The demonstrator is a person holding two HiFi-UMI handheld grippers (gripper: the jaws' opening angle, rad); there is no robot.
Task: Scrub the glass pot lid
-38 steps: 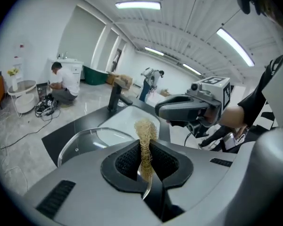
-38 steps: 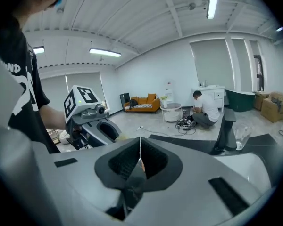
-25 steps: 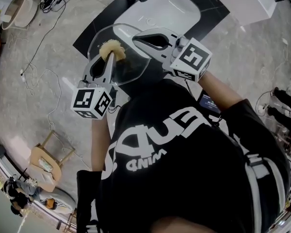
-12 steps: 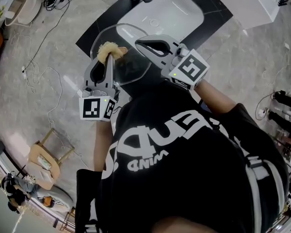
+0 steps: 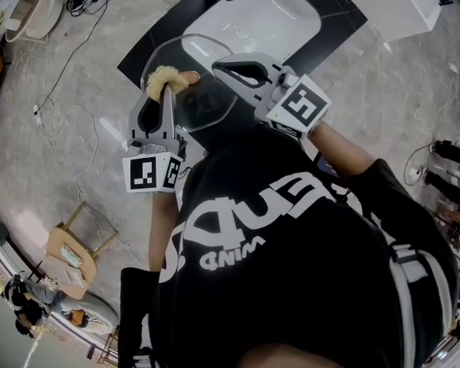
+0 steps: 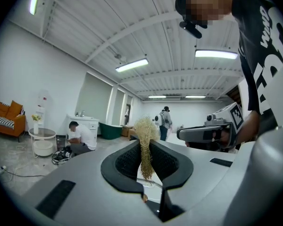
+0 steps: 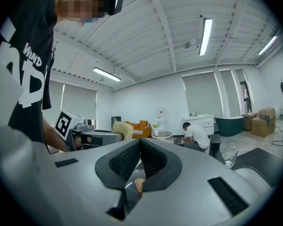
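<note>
Lid [image 5: 205, 104] is held in the air, sink [image 5: 280, 14] at its 1 o'clock. Right tongs [image 5: 219, 67] are clamped on its 2 o'clock rim. Left tongs [image 5: 167, 89] pinch a scrubber [image 5: 162, 75] at its 9 o'clock side.

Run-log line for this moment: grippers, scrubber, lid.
left gripper: shut on loofah scrubber | right gripper: shut on glass pot lid | scrubber at lid's rim | lid held near sink
</note>
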